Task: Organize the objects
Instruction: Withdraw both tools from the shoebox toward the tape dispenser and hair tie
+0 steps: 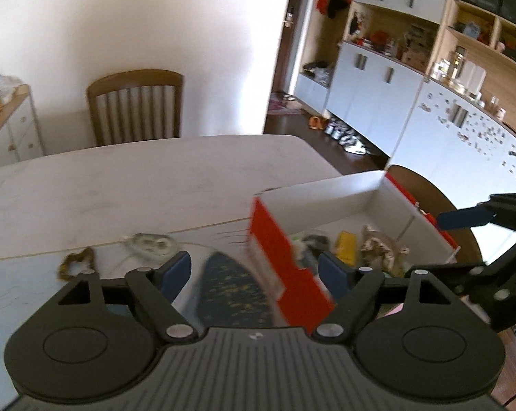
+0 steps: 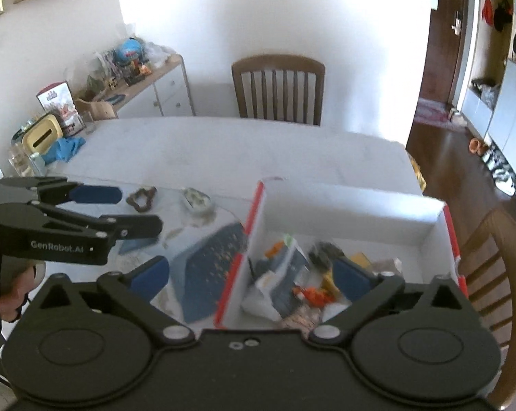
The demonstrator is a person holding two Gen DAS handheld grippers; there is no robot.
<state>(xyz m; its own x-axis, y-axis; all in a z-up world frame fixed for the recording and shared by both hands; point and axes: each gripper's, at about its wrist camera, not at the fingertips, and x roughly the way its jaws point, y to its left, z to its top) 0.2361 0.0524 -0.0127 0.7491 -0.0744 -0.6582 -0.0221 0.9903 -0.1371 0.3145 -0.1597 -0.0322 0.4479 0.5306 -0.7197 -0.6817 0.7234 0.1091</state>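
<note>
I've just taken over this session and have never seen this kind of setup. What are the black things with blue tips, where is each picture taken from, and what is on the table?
No robot arm here: a person holds a two-finger gripper in each hand, and a fisheye camera on each looks along its fingers. One picture comes from the left gripper, the other from the right gripper, which also sees the left one from the side. Both are open and hold nothing. On the white table stands a red-and-white box with small items jumbled inside, too blurred to name. Still outside it lie a dark blue patterned piece, a brown ring-shaped item and a small pale object.
</note>
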